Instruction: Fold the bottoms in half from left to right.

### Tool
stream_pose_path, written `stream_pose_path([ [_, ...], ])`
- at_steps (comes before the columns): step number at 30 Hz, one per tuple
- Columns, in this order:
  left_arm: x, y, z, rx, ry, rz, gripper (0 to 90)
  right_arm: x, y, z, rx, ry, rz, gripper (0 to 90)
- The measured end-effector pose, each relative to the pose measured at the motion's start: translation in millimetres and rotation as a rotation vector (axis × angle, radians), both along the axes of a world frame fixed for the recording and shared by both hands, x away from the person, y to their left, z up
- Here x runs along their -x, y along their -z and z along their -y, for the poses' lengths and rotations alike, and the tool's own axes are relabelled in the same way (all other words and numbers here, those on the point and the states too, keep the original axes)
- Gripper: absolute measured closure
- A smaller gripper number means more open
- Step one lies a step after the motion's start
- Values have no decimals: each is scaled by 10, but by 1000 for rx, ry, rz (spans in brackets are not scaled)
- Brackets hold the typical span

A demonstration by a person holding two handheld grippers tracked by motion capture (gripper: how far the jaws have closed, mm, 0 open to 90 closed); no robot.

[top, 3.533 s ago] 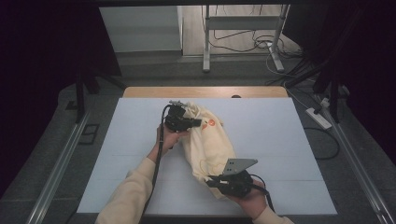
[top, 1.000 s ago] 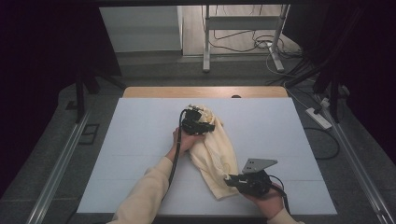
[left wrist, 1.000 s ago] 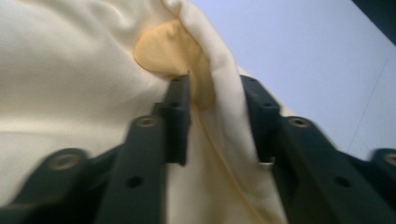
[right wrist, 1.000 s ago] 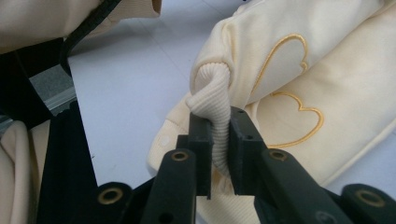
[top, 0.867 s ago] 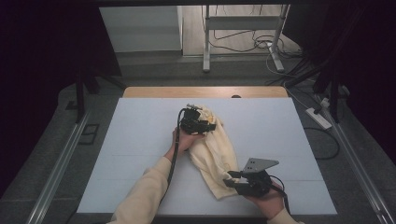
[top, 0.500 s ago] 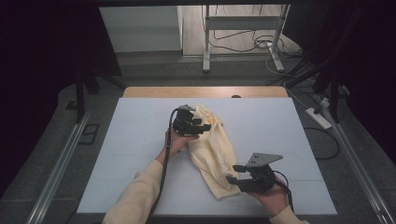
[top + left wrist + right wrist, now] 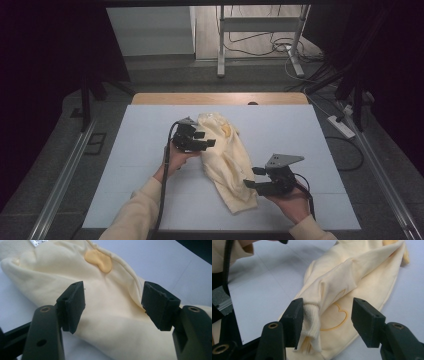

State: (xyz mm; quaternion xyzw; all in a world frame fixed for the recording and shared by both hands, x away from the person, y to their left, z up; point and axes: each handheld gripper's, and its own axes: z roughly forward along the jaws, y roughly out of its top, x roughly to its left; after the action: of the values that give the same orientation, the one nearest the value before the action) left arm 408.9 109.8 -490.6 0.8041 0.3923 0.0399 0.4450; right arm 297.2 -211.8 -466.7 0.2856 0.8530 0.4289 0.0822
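A pale yellow garment (image 7: pixel 227 157) lies crumpled on the white table (image 7: pixel 125 175), running from the middle toward the front right. It carries a yellow heart patch (image 7: pixel 98 260) and an outlined heart (image 7: pixel 335 318). My left gripper (image 7: pixel 207 142) is open at the garment's upper left side, its jaws spread above the cloth (image 7: pixel 112 312) with nothing held. My right gripper (image 7: pixel 250 177) is open beside the lower end, where a ribbed sleeve cuff (image 7: pixel 312 320) lies against the left jaw.
A wooden strip (image 7: pixel 220 98) edges the far side of the table. Metal rails (image 7: pixel 60 185) run along both sides. A stand and cables (image 7: pixel 260 47) sit on the floor beyond, and a power strip (image 7: pixel 341 126) lies at the right.
Both grippers have let go of the garment and opened. The left gripper has pulled back to the left, and the right has drawn away to the right of the lower end.
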Motion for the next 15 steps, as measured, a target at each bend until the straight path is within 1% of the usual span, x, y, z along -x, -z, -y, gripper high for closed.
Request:
stream_pose_path([
  [3, 61, 9, -61, -12, -3, -7, 338, -69, -20, -13, 10, 17, -2, 427],
  [5, 113, 23, -103, -9, -11, -8, 336, -126, -37, -22, 13, 28, -7, 424],
  [8, 175, 27, -163, -17, -17, -9, 333, -198, -56, -35, 21, 38, 5, 423],
  [10, 209, 28, -194, -9, -22, -7, 333, -246, -79, -39, 21, 52, 15, 424],
  [12, 231, 32, -209, -6, -22, -8, 333, -288, -98, -51, 29, 64, 24, 424],
  [15, 257, 43, -210, -5, -18, -9, 333, -343, -108, -95, 35, 66, 30, 424],
])
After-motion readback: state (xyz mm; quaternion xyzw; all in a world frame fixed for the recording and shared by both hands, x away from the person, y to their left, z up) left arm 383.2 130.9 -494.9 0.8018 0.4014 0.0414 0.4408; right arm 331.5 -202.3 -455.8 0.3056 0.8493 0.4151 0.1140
